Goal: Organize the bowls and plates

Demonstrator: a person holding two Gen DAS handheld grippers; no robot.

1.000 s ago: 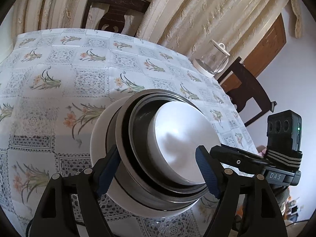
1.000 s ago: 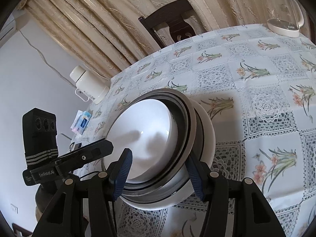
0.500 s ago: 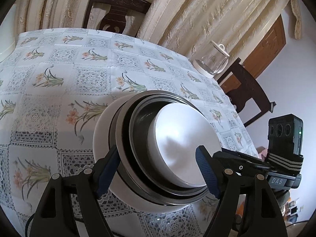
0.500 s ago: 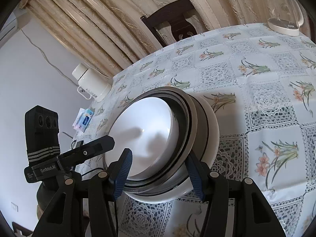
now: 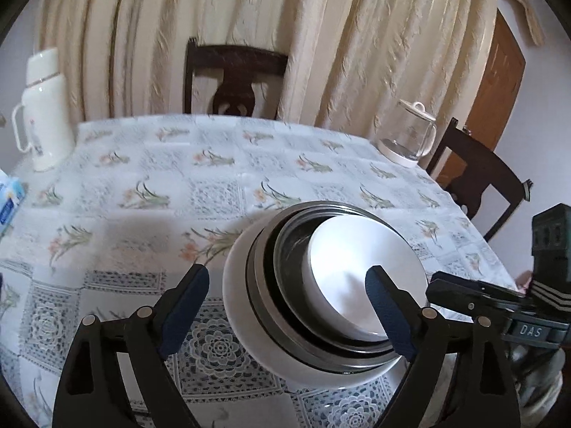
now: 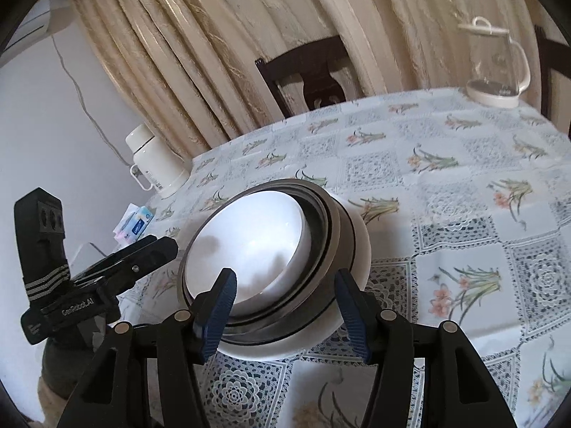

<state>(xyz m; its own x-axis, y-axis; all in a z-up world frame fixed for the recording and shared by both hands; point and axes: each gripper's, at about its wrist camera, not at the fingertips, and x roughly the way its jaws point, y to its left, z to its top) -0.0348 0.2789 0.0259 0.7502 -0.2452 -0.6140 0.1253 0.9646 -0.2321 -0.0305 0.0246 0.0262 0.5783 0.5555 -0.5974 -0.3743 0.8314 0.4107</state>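
- A dining room with cream curtains (image 5: 357,53) behind; the worktop (image 5: 107,242) wears a floral lace-print cloth, and dark wooden chairs (image 5: 233,78) stand at its far side and right end.
- The nested stack of bowls (image 5: 321,296) sits near the front edge: a white outer bowl, metal ones inside it, and a white bowl innermost.
- The left tool (image 5: 287,306) is spread wide and grips nothing; the stack lies just ahead and to its right, its right finger crossing in front of the rim.
- The right tool (image 6: 283,306) is also spread and empty, with the stack (image 6: 271,260) centred between its fingers, so this hand looks better lined up.
- The stack is round, so no long axis matters; the rim is the likely grip.
- A white thermos (image 5: 41,107) stands far left, a glass kettle (image 5: 410,135) far right, a tissue pack (image 6: 137,223) at the left edge, all well apart.
- Nothing blocks the approach except the 2 tools crowding each other.
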